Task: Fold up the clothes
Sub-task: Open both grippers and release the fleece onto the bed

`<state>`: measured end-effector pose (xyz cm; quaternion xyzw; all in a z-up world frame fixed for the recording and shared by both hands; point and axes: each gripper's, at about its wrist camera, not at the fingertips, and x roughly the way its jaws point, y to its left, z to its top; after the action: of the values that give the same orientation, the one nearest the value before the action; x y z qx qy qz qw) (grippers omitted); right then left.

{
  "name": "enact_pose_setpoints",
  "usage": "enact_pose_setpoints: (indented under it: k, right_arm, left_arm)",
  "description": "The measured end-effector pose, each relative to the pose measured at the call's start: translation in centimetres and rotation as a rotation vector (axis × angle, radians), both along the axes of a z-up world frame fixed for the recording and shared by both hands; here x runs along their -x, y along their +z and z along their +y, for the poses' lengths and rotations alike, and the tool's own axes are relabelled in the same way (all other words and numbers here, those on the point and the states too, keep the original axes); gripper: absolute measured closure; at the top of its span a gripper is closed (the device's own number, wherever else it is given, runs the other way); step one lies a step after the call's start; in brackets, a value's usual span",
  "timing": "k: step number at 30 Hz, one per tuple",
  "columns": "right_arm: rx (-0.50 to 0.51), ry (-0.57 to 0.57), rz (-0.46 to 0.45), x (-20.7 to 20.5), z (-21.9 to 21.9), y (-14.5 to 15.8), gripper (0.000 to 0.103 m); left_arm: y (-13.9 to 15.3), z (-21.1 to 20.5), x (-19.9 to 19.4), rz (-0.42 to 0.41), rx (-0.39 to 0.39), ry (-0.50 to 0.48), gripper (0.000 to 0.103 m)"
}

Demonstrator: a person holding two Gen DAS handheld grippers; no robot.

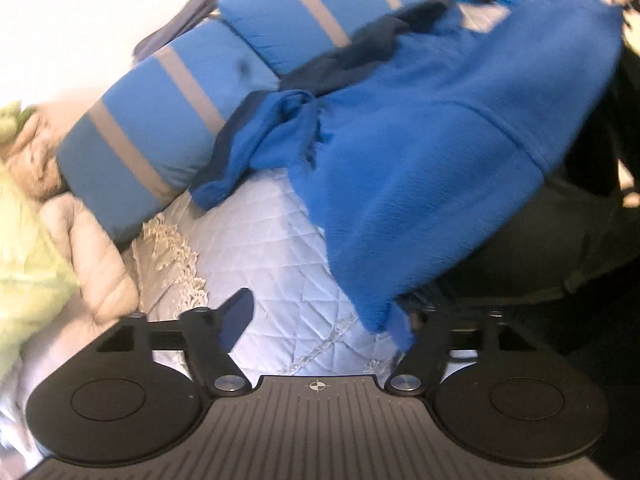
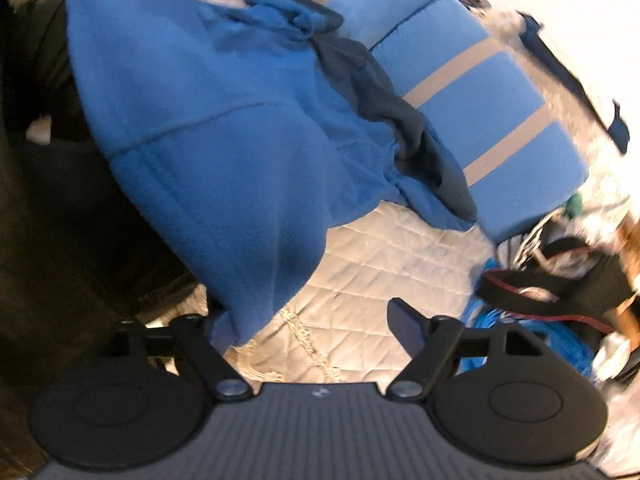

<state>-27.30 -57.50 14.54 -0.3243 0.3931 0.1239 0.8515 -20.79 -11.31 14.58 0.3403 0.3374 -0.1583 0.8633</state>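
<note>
left wrist: close, angled down | right wrist: same | shared: blue garment [image 1: 420, 152]

We're in a home bedroom here: a quilted white bedspread [image 1: 280, 232] with lace trim, blue striped pillows [image 1: 160, 120] along the wall, and clothes heaped beside them.

We see two hand-held tools, and both look the same. The left gripper [image 1: 320, 320] has a black body with thin ridges running along the middle and a small white cross mark near its front edge. On each side sits a big flat black disc with a round circle pressed into it. Two black arms join on with shiny silver screws. Its fingers [image 1: 236, 320] have dark blue pads. The right gripper [image 2: 312, 328] has the same black discs, ridges, silver screws and blue-padded fingers [image 2: 406, 330].
</note>
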Motion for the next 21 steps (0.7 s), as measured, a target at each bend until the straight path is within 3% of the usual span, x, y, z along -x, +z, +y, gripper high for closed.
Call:
enact_pose_setpoints:
  k: [5,8,11,15,21]
  right_arm:
    - [-0.206,-0.022,0.101,-0.1,-3.1,1.7,0.001]
    - [-0.342,-0.064,0.085,-0.1,-5.3,2.8,0.001]
    - [-0.518,-0.148,0.018,0.0,-7.8,4.4,0.000]
    - [-0.664,-0.294,-0.108,-0.3,-10.1,6.8,0.000]
    - [-0.784,-0.484,-0.287,-1.4,-12.1,11.0,0.000]
  left_arm:
    - [2.3,2.2,-0.5,0.109,0.134,0.036,0.027]
    - [3.6,3.9,-0.7,0.144,0.219,0.067,0.024]
    - [5.3,5.9,-1.3,0.158,0.361,0.112,0.022]
    - [7.2,8.5,-2.1,0.143,0.550,0.197,0.022]
    - [9.5,10.2,-3.6,0.119,0.697,0.337,0.022]
